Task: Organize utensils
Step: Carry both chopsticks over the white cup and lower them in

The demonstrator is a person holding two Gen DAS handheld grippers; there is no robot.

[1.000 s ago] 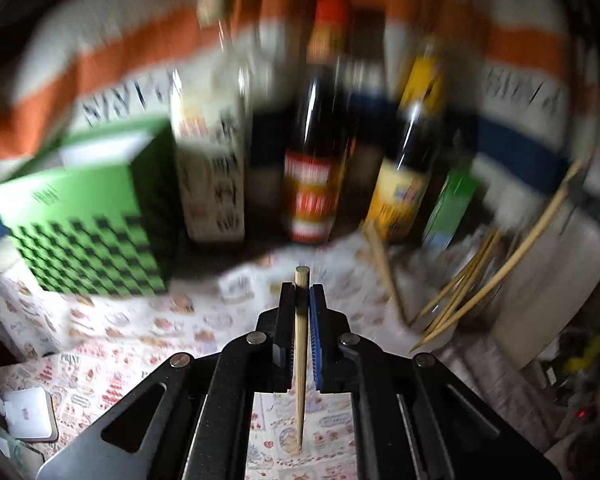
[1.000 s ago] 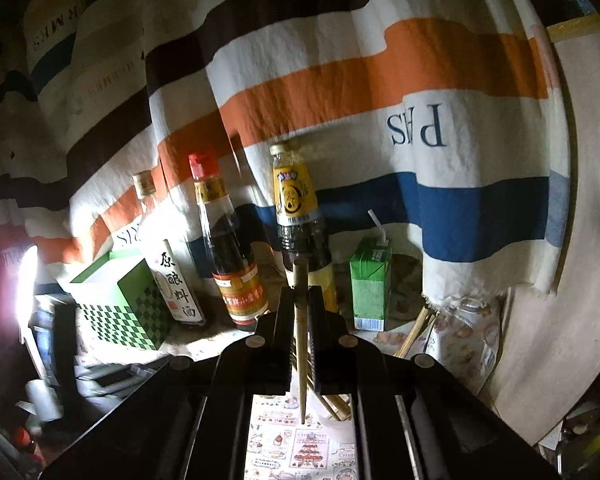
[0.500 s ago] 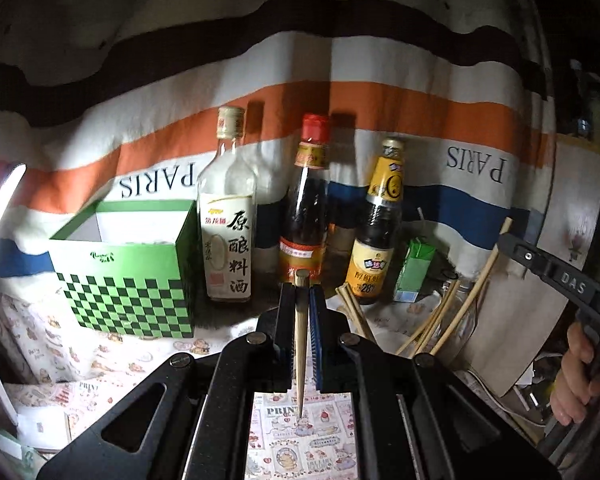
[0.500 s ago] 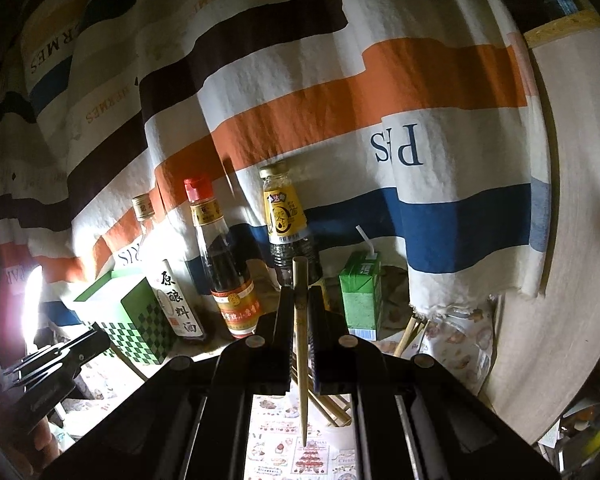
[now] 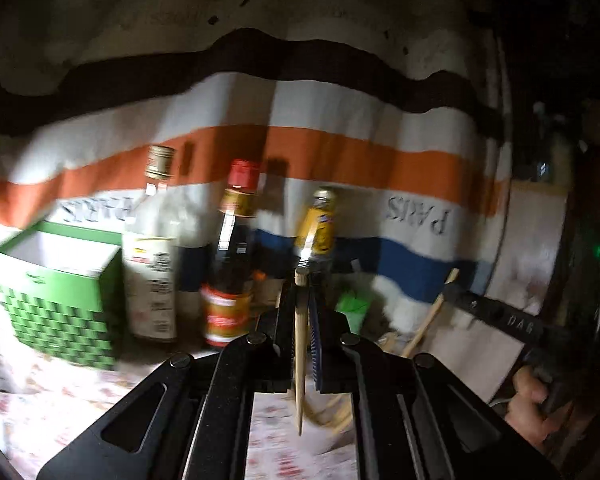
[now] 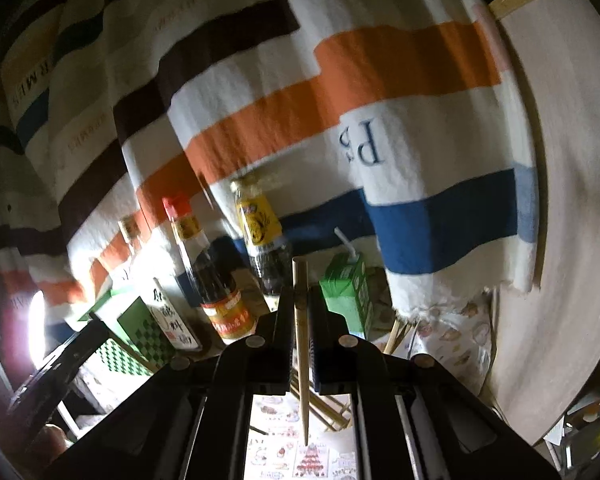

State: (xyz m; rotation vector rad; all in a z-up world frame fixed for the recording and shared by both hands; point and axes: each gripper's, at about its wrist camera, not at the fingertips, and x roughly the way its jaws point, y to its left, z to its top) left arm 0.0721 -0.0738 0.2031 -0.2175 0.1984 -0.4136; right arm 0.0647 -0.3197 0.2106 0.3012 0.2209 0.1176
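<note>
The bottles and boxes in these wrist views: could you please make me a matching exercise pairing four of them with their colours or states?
Things:
1. checkered box
2. middle bottle
3. drink carton
4. left gripper

Descriptions:
A. red cap, dark liquid
B. shut on a chopstick
C. green and white, open top
D. green, with a straw

Pairs: 1-C, 2-A, 3-D, 4-B
</note>
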